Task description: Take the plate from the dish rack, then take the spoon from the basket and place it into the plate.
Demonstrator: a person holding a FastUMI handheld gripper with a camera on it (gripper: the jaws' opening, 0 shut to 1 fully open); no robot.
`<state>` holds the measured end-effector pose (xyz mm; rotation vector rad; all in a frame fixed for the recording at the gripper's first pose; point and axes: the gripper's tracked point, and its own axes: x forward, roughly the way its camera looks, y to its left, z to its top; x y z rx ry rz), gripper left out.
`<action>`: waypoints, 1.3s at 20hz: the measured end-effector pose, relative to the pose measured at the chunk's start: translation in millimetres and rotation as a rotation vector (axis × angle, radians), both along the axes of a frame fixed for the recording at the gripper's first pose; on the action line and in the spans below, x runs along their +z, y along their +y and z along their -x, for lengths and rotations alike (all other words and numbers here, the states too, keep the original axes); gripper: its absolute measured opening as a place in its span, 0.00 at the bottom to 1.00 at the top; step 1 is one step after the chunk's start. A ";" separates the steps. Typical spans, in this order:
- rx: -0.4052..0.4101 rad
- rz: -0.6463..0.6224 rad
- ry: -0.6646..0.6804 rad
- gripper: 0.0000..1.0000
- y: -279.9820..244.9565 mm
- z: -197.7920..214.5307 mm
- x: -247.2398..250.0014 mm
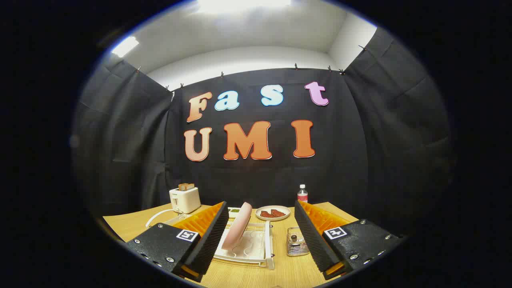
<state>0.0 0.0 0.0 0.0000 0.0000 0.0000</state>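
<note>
Gripper view. The gripper (262, 236) has its fingers spread wide, grasping nothing. Between them, toward the left finger at 11 o'clock, a pink plate (238, 226) stands on edge in the white dish rack (256, 250). The wire basket (297, 242) with the spoon (294, 239) sits beside the right finger at 1 o'clock on the wooden table (248, 276).

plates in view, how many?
2. A pink plate stands on edge in the dish rack, between the open gripper fingers; a white plate holding food lies flat beyond the rack.
</note>
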 end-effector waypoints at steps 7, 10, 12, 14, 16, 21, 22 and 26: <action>0.003 -0.004 0.004 0.98 -0.1 -1.6 0.6; 0.009 -0.001 0.010 0.98 2.5 -4.2 -2.3; 0.014 -0.004 0.012 0.98 6.0 -4.9 -2.6; 0.029 -0.012 0.016 0.98 10.4 -6.7 -2.0; 0.041 -0.016 0.034 0.98 12.1 -10.4 -3.3; 0.054 -0.052 0.086 0.98 11.1 -26.0 5.1; 0.061 -0.058 0.122 0.98 10.5 -31.3 2.5; 0.095 -0.075 0.248 0.98 8.3 -54.2 -6.8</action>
